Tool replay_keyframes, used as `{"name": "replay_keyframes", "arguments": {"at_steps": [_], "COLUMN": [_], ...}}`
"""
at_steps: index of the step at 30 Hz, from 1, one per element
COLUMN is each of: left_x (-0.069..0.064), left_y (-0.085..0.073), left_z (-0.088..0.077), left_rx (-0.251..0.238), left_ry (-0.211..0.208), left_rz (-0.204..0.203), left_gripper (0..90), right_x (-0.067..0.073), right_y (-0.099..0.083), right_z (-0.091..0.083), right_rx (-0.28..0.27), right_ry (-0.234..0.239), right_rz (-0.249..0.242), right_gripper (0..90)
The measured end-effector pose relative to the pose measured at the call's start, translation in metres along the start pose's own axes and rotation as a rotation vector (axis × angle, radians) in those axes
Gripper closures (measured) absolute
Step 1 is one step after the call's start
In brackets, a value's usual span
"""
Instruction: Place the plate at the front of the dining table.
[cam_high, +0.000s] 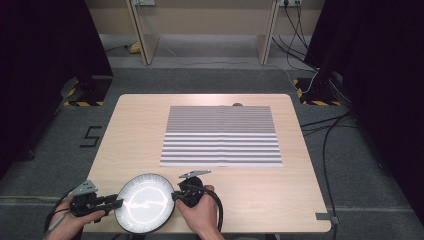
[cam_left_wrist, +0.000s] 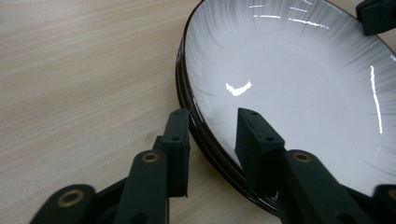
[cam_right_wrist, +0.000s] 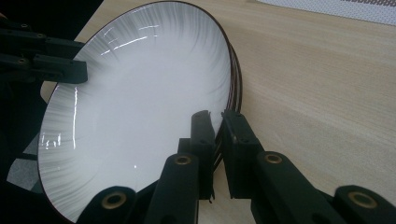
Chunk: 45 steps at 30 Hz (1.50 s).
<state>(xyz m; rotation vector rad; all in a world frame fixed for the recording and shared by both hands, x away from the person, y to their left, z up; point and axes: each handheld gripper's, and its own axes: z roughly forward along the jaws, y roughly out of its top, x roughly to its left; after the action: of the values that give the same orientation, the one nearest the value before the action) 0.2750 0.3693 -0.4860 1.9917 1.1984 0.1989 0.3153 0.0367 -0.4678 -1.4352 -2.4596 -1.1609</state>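
Plate at the near tabletop edge, straddled by both tools.

The white plate (cam_high: 145, 202) with a dark rim lies flat on the tabletop (cam_high: 250, 190), close to its near edge and well short of the striped mat (cam_high: 221, 136) farther back. The right tool (cam_right_wrist: 214, 116) is clamped on the plate rim, one jaw inside the bowl and one outside against the underside. The left tool (cam_left_wrist: 212, 114) straddles the opposite rim; its jaws stand apart from the rim with a visible gap, so it is not gripping. Judged step: securing a two-sided hold before lifting. The next move calls for the left tool to close fully on the rim, then an even lift with both hands so the glossy plate does not tilt or slip.
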Motion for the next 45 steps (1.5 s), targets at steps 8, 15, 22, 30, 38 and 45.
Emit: {"name": "replay_keyframes", "arguments": {"at_steps": [8,15,22,30,38,45], "left_x": [0.000,-0.001,0.002,0.002,0.004,0.005], "left_y": [0.003,0.005,0.006,0.009,0.009,0.002], "left_z": [-0.001,-0.002,0.001,0.001,-0.007,-0.010], "left_rx": [0.014,0.011,-0.012,0.003,-0.005,0.005], "left_ry": [0.005,0.013,0.018,0.020,0.027,-0.019], "left_rz": [-0.008,-0.014,-0.043,-0.046,-0.038,-0.070], "left_gripper": [68.2,70.8,73.6,74.7,69.3,68.4], "right_x": [0.003,0.004,0.003,0.000,0.008,0.009], "right_y": [0.005,0.006,0.009,0.018,0.020,0.009], "right_z": [0.000,0.003,0.011,0.012,-0.005,-0.005], "right_rx": [0.015,0.012,0.000,0.018,0.043,0.064], "right_ry": [-0.022,-0.020,-0.028,-0.017,-0.011,-0.010], "right_rz": [0.000,0.018,0.045,0.039,0.006,0.030], "right_gripper": [86.0,85.8,85.7,86.9,86.6,84.2]}}
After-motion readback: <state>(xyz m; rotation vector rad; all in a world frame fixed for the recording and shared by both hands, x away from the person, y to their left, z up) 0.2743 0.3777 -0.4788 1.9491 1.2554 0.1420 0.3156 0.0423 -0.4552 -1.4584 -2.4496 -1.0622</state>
